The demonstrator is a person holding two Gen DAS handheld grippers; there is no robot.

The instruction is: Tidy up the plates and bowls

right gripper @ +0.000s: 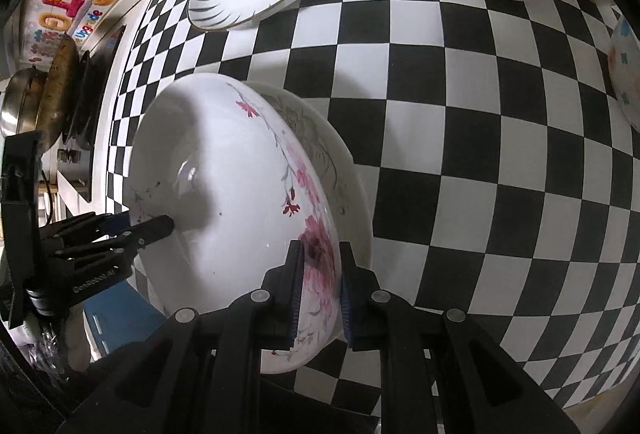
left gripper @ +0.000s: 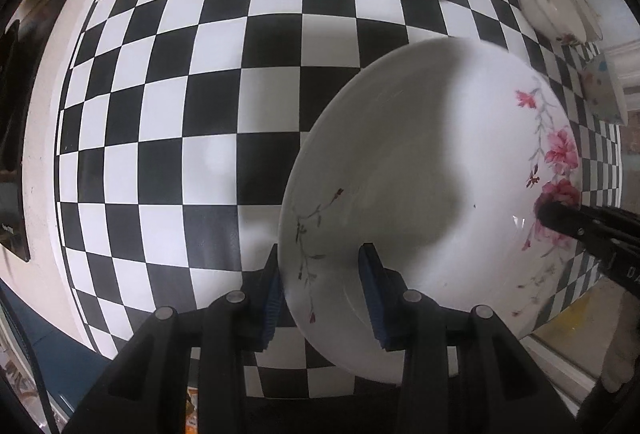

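We hold the flower bowl (left gripper: pixel 420 174) with both tools, left tool (left gripper: pixel 320 298) and right tool (right gripper: pixel 320 298) pinching its rim. If one grip slips, it could drop and crack on the table (left gripper: pixel 180 114).

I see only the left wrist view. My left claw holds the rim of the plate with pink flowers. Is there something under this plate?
Observer: Yes. The right wrist view shows a second plate with a pale flower drawing, directly behind the pink-flower plate.
Operator: Does the right claw hold the rim with both pads?
Observer: Yes. The right claw has one pad on each face of the pink-flower plate's rim.
Operator: What stands beyond the left edge of the mat?
Observer: Metal pans stand there, off the checkered mat.
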